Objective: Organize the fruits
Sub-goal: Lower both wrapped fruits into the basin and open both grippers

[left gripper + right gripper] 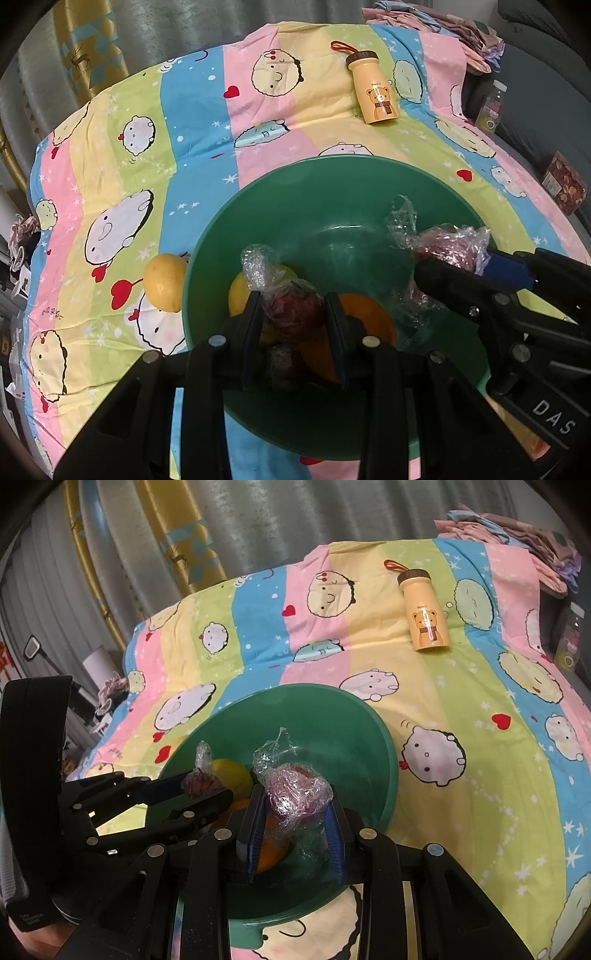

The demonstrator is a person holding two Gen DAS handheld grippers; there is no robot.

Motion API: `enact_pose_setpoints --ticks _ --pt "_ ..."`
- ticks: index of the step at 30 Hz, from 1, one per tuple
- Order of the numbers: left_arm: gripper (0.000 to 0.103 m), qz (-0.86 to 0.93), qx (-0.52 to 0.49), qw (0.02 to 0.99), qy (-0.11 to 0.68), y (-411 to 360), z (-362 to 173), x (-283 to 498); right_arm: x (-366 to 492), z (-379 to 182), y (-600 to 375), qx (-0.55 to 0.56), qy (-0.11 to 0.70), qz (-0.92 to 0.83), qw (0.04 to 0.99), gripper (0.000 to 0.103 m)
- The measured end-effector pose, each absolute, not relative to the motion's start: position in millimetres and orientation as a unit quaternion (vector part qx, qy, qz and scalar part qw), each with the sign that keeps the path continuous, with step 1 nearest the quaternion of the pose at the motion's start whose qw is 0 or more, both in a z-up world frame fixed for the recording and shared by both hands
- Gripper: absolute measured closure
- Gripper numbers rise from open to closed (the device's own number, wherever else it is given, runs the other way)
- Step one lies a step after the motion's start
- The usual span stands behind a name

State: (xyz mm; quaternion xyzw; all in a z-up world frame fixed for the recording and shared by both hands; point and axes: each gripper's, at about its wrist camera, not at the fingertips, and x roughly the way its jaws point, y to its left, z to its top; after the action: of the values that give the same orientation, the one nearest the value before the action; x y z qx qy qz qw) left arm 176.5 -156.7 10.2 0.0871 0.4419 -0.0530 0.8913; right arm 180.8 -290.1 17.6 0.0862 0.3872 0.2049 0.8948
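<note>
left tongs (pixel 293 325) grip wrapped red fruit (pixel 291 312) | right tongs (pixel 291 829) grip another (pixel 295 790) | orange (pixel 365 325) half-hidden

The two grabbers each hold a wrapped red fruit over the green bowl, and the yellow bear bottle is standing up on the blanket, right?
Almost. The bear bottle is not standing; it lies on its side on the blanket, as the right wrist view shows. The rest holds: the left gripper and the right gripper each hold a wrapped red fruit over the green bowl.

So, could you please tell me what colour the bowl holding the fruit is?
The bowl is plain green, shown best in the left wrist view.
</note>
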Motion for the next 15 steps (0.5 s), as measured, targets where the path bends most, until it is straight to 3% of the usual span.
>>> enact_pose_setpoints --ticks 15 --pt "0.069 -0.046 0.095 0.896 0.431 -156.8 18.1 172.9 180.0 23.4 -292.4 0.088 0.385 0.188 0.899 0.07"
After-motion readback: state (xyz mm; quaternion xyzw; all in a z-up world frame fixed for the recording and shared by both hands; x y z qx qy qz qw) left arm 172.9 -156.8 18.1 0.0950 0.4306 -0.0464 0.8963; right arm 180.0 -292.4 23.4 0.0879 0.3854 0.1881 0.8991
